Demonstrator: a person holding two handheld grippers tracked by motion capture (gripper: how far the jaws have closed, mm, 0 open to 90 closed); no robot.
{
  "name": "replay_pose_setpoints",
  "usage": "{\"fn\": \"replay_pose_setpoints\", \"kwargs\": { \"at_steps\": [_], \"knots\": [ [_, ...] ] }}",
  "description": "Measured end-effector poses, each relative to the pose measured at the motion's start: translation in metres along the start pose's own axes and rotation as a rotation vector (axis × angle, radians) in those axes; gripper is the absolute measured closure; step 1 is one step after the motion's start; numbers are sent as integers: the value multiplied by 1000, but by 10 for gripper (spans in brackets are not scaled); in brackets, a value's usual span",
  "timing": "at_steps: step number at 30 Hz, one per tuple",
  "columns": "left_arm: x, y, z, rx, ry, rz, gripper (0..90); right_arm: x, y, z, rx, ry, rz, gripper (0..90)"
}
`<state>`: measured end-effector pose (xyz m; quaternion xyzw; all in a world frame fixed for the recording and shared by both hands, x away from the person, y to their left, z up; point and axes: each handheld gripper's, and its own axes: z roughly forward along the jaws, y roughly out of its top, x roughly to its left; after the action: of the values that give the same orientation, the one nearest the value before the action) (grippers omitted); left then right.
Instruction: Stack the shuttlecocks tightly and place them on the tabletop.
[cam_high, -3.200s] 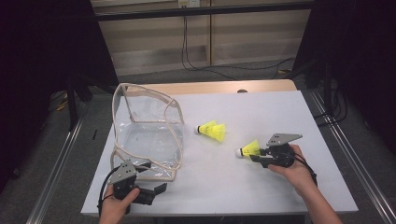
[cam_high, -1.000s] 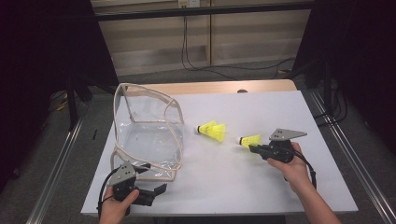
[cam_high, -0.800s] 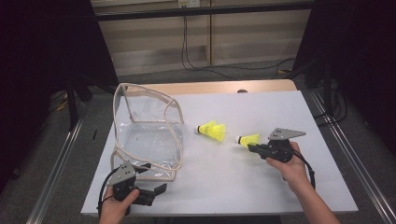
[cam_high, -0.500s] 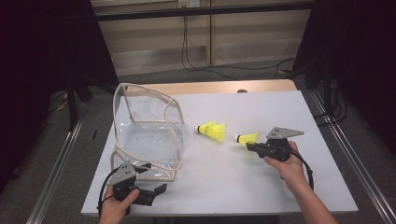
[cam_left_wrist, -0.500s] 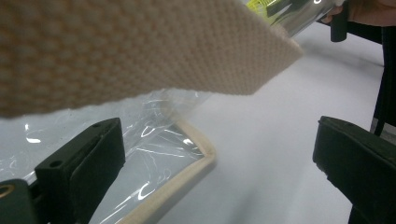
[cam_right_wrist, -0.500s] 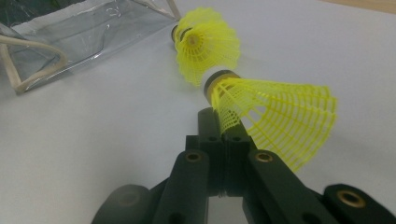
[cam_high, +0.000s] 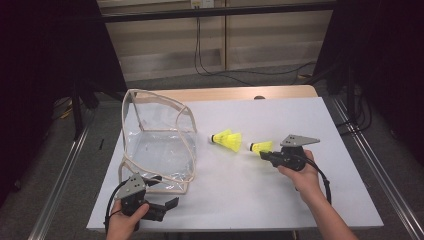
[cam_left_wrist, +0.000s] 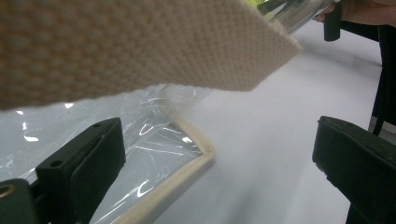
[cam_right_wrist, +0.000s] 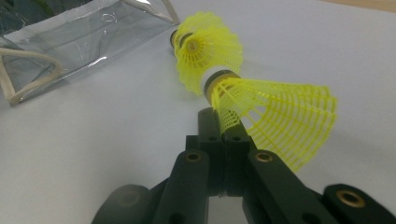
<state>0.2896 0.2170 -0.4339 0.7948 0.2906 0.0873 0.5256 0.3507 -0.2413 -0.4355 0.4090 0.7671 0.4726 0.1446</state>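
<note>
The right gripper (cam_right_wrist: 223, 122) is clamped on a yellow shuttlecock's (cam_right_wrist: 261, 109) skirt, seemingly its rim; featherlight and crushable, so a cork-end hold looks safer.

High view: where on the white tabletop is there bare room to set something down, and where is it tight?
Bare: the far right of the tabletop, beyond the two shuttlecocks, and the near middle between the two hands. Tight: the left side, taken by the clear bag, and the strip between the bag and the lying shuttlecock, close beside the held shuttlecock in the right tool.
</note>
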Motion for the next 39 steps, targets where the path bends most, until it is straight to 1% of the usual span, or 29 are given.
{"fn": "replay_pose_setpoints", "kwargs": {
  "at_steps": [4, 5, 8, 9, 11, 12, 16, 19, 22, 27, 29, 39],
  "knots": [
    [0, 0, 0, -2, 1, -4, 25, 0, 1, 2, -5, -3, -2, 900],
    [0, 0, 0, -5, 3, -5, 25, 0, 1, 3, -8, -1, 4, 900],
    [0, 0, 0, -1, 5, -4, 25, 2, 2, 6, -4, -3, -6, 900],
    [0, 0, 0, -1, -2, -2, 25, 2, 2, 7, -3, 1, -6, 900],
    [0, 0, 0, 0, 5, -3, 25, 3, 3, 8, -3, 4, -5, 900],
    [0, 0, 0, 0, -2, -1, 25, 3, 3, 9, -6, 4, -6, 900],
    [-1, -1, 0, 1, 6, -4, 26, 4, 4, 9, -8, 5, 0, 900],
    [0, -1, 0, 6, 1, 1, 26, 4, 4, 11, -10, 4, 1, 900],
    [-1, -1, 0, 8, 7, -1, 25, 5, 5, 12, -8, 5, 0, 900],
    [-1, -1, 1, 7, -1, -2, 26, 5, 6, 15, -4, 1, -12, 900],
    [-1, -1, 1, 7, 4, -2, 27, 6, 6, 16, 2, -1, -16, 900],
    [0, -1, 1, 4, 1, -4, 27, 2, 6, 21, 18, -13, -11, 898]
  ]
}}
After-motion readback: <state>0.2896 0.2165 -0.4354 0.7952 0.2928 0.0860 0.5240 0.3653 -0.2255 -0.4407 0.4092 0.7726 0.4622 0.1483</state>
